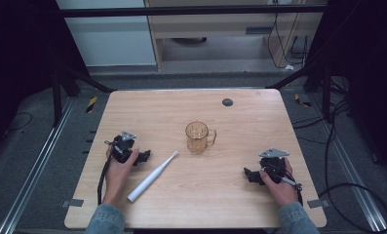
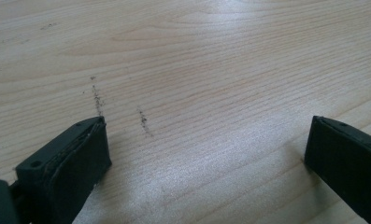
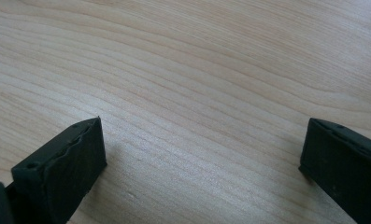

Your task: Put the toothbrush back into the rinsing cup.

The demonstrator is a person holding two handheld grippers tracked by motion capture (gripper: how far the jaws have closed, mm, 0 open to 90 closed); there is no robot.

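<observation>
An amber glass mug (image 1: 198, 137) stands upright near the middle of the wooden table (image 1: 240, 122), handle to the right. A white electric toothbrush (image 1: 152, 176) lies flat at a slant to its front left, head toward the mug. My left gripper (image 1: 145, 156) rests on the table just left of the toothbrush, open; in the left gripper view (image 2: 206, 140) bare wood shows between its jaws. My right gripper (image 1: 249, 174) rests at the front right, open, pointing left; the right gripper view (image 3: 202, 140) shows plain wood between its jaws.
A small dark round disc (image 1: 227, 102) sits near the table's far edge. Metal frame rails (image 1: 40, 161) run along both sides of the table, and cables (image 1: 357, 190) lie on the floor at the right. A cabinet (image 1: 220, 29) stands beyond the table.
</observation>
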